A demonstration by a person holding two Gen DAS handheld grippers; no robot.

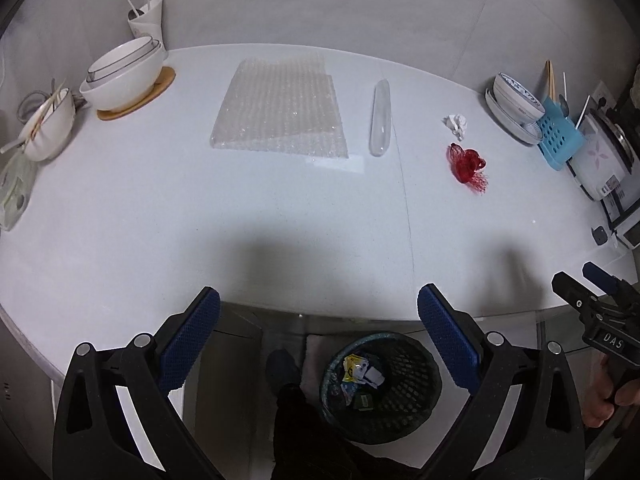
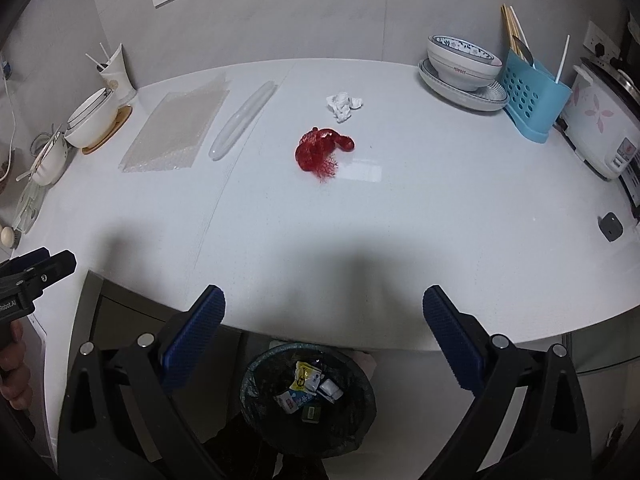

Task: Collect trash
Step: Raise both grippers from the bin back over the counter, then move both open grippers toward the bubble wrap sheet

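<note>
Fingers of both grippers spread wide, nothing between the blue ribbed pads. Left gripper and right gripper both hang just off the near edge of the white round table, above the dark mesh waste basket on the floor. Basket already holds several small wrappers. Judgement: a position between drops, poised for the next pick.

Trash left on the table, placed relative to the basket:
- crumpled red mesh net, beyond it, mid-table.
- crumpled white tissue, just behind the net, apart from it.
- long clear plastic tube wrapper, left of the net.
- flat sheet of bubble wrap, further left, beside the tube.

Bowls, blue cutlery caddy and rice cooker sit along the far rim; presumably not trash.

Right gripper faces the net almost squarely, so it is probably the next target.
</note>
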